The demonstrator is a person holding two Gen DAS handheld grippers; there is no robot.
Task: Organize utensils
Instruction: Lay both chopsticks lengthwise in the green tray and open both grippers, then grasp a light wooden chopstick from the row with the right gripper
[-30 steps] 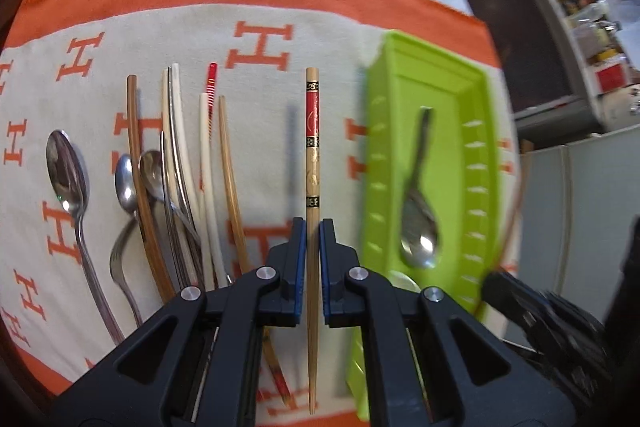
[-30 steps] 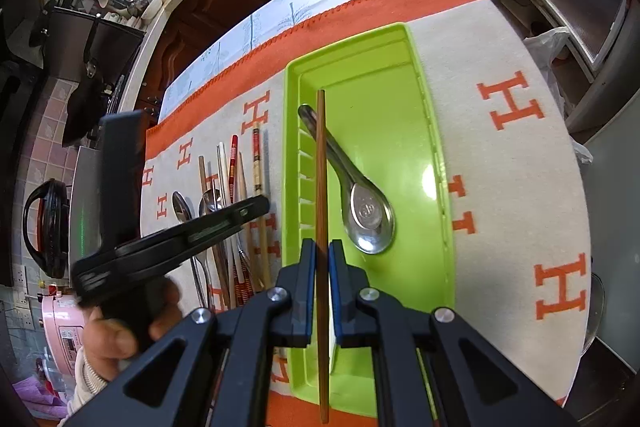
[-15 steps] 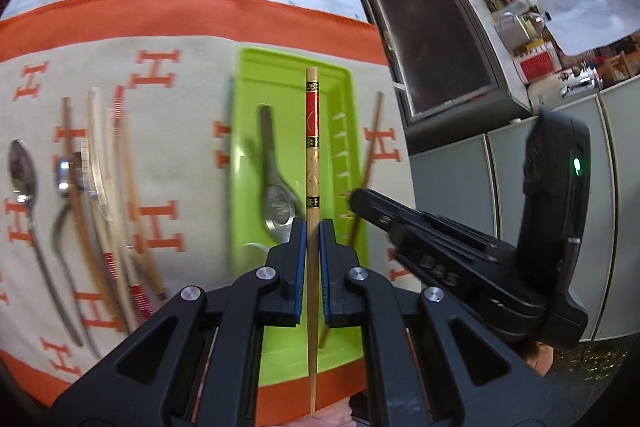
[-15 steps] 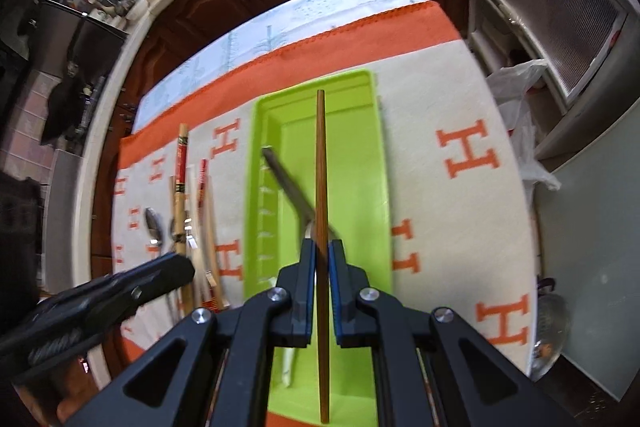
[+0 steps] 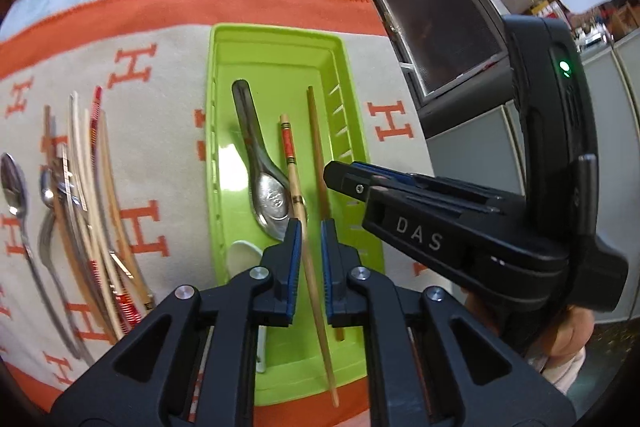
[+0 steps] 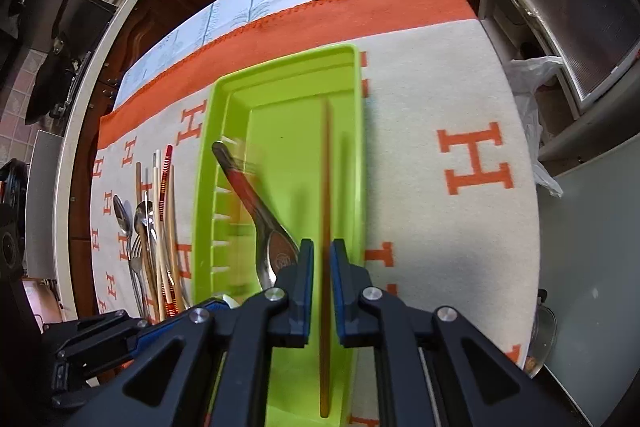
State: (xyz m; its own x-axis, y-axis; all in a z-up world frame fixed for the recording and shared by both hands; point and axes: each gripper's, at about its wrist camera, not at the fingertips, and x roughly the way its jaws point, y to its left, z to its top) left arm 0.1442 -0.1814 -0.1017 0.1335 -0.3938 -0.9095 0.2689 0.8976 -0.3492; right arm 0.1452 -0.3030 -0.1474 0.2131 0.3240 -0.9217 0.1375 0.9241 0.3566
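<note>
So this looked like the drop-off step: both chopsticks were over the green tray (image 5: 276,47) and both tools had let go, or were right at letting go. The left tool (image 5: 307,227) had its jaws parted with a clear gap on either side of the patterned chopstick (image 5: 290,163), which sat tilted between them, its thin end poking past the near rim of the tray. My read is it was released and lying in the tray, partly across the metal spoon (image 5: 264,187), though I couldn't tell for sure it was fully at rest.

The right tool (image 6: 321,255) was the same story: jaws apart, plain brown chopstick (image 6: 326,155) running straight between them without touching either pad as far as I could see, down along the tray's right side. That view was motion-blurred, so take it loosely.

Next move, I'd guess: back both tools out without dragging the sticks, then head for the pile of utensils (image 5: 80,211) left on the orange-and-cream cloth (image 5: 160,107) covering the surface, well to the left of the tray. Those were bunched tight, so picking a single one would take care.
</note>
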